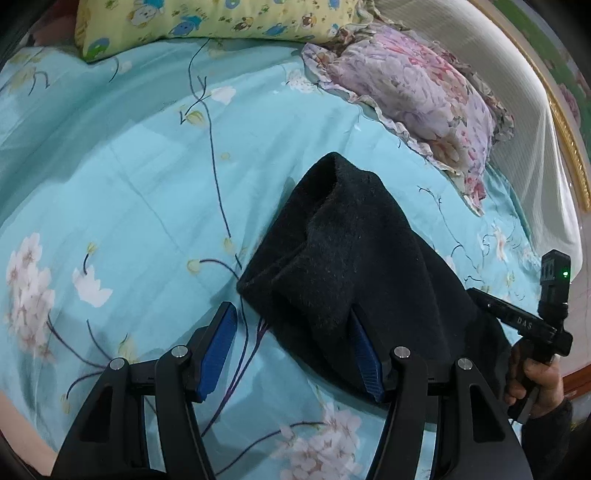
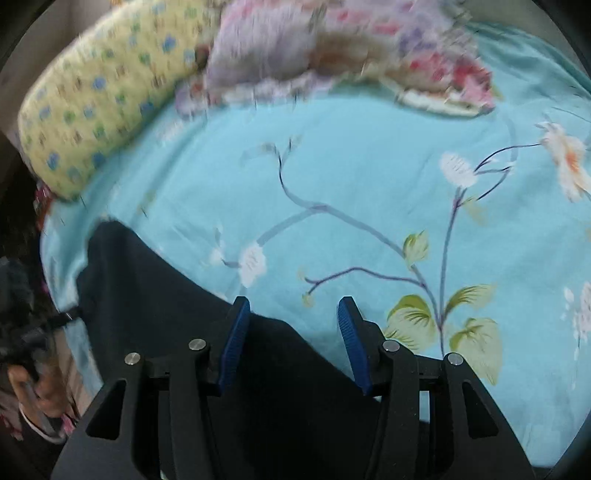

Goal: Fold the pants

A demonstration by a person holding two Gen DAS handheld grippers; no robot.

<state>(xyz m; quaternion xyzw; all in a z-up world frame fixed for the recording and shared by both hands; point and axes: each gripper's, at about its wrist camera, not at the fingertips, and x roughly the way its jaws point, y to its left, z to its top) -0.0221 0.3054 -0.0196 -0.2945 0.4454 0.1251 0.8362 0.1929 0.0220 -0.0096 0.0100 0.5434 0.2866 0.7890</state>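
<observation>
A turquoise floral bedspread (image 1: pixel 122 177) covers the bed, with a yellow cartoon-print pillow (image 1: pixel 207 22) and a pink floral ruffled pillow (image 1: pixel 410 92) at its far end. The dark fleecy pants (image 1: pixel 343 258) lie bunched on the bedspread between the 2 tools, one fold draped over the right blue pad of the left claw (image 1: pixel 295 350), whose fingers stand wide apart and clamp nothing. The right claw (image 2: pixel 293 343) (its view is motion-blurred) is also spread apart, hovering over the pants' edge.
</observation>
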